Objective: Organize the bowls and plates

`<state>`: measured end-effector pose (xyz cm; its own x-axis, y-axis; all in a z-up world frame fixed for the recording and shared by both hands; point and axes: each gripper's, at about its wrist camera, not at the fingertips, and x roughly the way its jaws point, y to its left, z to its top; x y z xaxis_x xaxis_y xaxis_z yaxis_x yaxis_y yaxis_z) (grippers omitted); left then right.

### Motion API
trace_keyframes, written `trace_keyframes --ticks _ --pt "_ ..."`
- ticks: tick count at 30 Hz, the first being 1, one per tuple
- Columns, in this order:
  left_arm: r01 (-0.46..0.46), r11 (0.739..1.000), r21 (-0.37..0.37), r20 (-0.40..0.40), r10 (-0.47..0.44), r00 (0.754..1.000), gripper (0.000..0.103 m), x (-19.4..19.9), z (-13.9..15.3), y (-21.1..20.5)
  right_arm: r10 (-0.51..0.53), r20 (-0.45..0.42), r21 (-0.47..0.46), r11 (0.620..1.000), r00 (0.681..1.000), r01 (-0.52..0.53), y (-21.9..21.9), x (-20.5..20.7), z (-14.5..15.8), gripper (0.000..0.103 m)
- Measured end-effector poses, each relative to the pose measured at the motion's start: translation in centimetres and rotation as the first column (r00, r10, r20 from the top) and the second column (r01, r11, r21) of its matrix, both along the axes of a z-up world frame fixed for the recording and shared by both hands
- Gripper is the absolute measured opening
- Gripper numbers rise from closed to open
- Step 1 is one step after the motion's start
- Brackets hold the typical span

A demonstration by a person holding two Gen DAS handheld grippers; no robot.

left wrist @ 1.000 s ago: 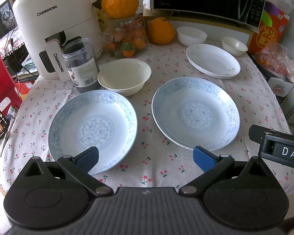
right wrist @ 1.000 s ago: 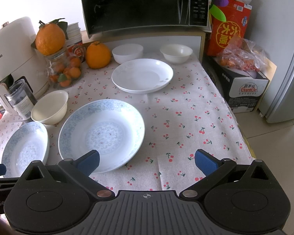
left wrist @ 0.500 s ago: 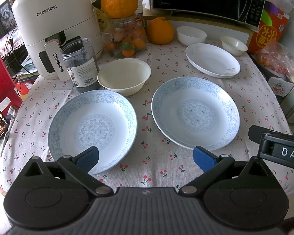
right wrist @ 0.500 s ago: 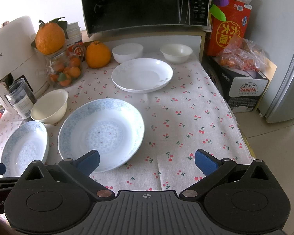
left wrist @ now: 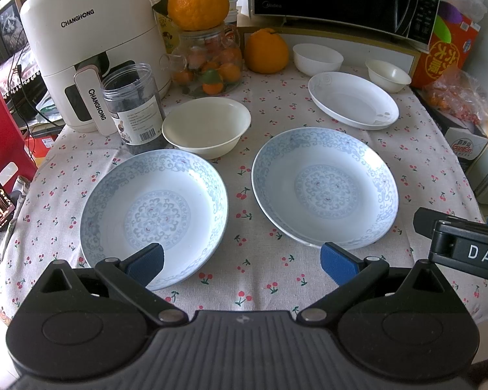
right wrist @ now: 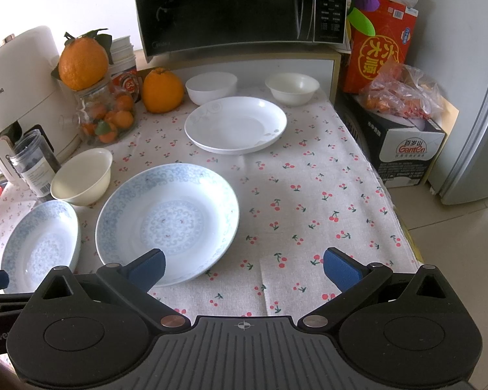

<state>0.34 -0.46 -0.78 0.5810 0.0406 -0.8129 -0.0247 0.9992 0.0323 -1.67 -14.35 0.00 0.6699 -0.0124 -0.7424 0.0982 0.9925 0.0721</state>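
Observation:
Two blue-patterned plates lie side by side on the cherry-print cloth: the left plate [left wrist: 153, 214] [right wrist: 39, 247] and the right plate [left wrist: 325, 185] [right wrist: 166, 221]. Behind them sits a cream bowl [left wrist: 206, 126] [right wrist: 81, 175]. Farther back are a white plate [left wrist: 353, 99] [right wrist: 236, 123], a white bowl [left wrist: 317, 58] [right wrist: 211, 86] and a small cream bowl [left wrist: 387, 74] [right wrist: 291, 86]. My left gripper [left wrist: 242, 265] is open above the near edge, between the two blue plates. My right gripper [right wrist: 244, 268] is open, its left finger over the right blue plate's near rim.
A white air fryer [left wrist: 91, 48], a dark jar [left wrist: 131, 107], a glass jar of small oranges [left wrist: 208, 61] with a big orange on top, and another orange [left wrist: 265, 50] crowd the back left. A microwave [right wrist: 240, 6] stands behind. Boxes [right wrist: 403, 149] sit right of the table.
Both grippers have crept slightly forward toward the plates. Both stay open, and nothing on the table has moved.

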Motion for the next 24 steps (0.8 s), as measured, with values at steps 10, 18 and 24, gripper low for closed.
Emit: trace_keyframes --ticks 10,18,24 --pt "-0.001 1.0 -0.001 0.0 0.001 1.0 0.103 -0.01 -0.02 -0.01 0.0 0.0 -0.001 1.0 1.0 0.0 0.0 0.02 -0.09 0.103" --pt "0.0 1.0 0.001 0.0 0.0 1.0 0.103 -0.05 -0.07 0.01 0.0 0.001 -0.003 1.0 1.0 0.0 -0.11 0.0 -0.01 0.103" --pt "0.002 1.0 0.001 -0.003 -0.002 1.0 0.103 0.03 -0.2 0.29 0.002 0.023 -0.034 0.999 1.0 -0.001 -0.49 -0.13 0.28 0.103"
